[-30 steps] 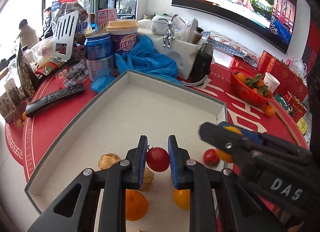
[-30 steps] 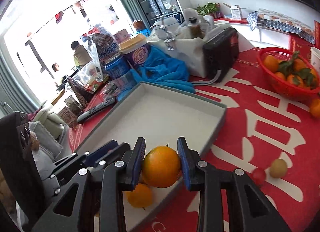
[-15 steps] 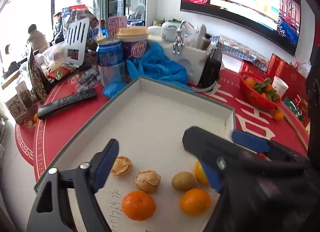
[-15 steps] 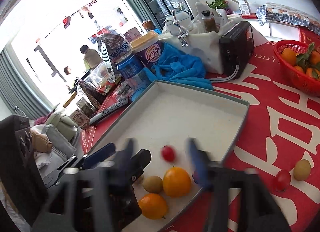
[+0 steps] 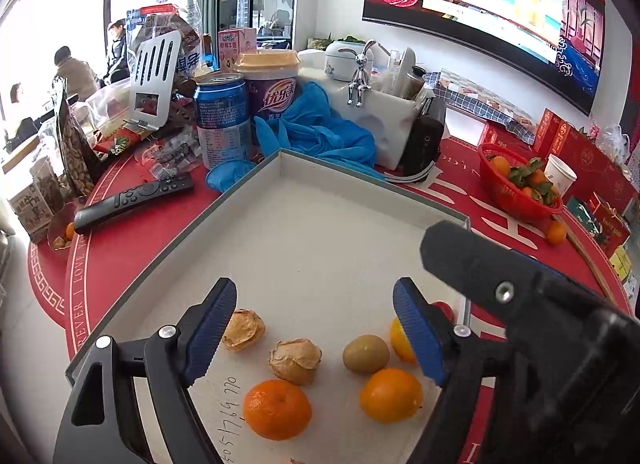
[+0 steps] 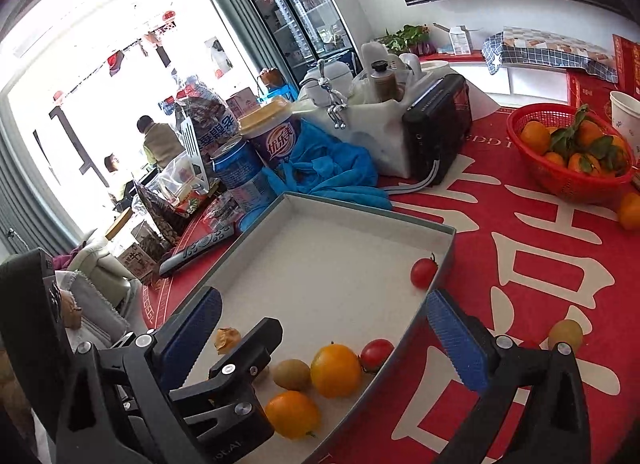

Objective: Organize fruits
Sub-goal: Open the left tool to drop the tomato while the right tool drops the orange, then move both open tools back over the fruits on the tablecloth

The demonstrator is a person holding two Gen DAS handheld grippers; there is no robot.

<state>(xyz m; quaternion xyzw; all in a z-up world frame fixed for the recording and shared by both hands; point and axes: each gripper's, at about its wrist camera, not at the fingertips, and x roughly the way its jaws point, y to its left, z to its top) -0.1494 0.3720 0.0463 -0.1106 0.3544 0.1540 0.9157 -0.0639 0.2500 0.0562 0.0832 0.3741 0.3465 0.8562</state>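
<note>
Red tablecloth covers the table [image 6: 532, 264], and on it sits a shallow grey box [image 5: 256, 188] holding the fruit. At the box's near end lie a mandarin [image 5: 277, 409], two oranges [image 5: 391, 395] [image 6: 335, 370], a kiwi [image 5: 366, 353], two dried husked fruits [image 5: 295, 355] and a cherry tomato [image 6: 376, 353]; another cherry tomato [image 6: 424, 272] rests against the box's right wall. Above the box, the left hand-held gripper [image 5: 314, 334] is released and empty. The right hand-held gripper [image 6: 320, 338] is opening, gripping nothing. Beyond the box stand a blue can [image 5: 222, 120] and a red basket [image 6: 560, 180].
</note>
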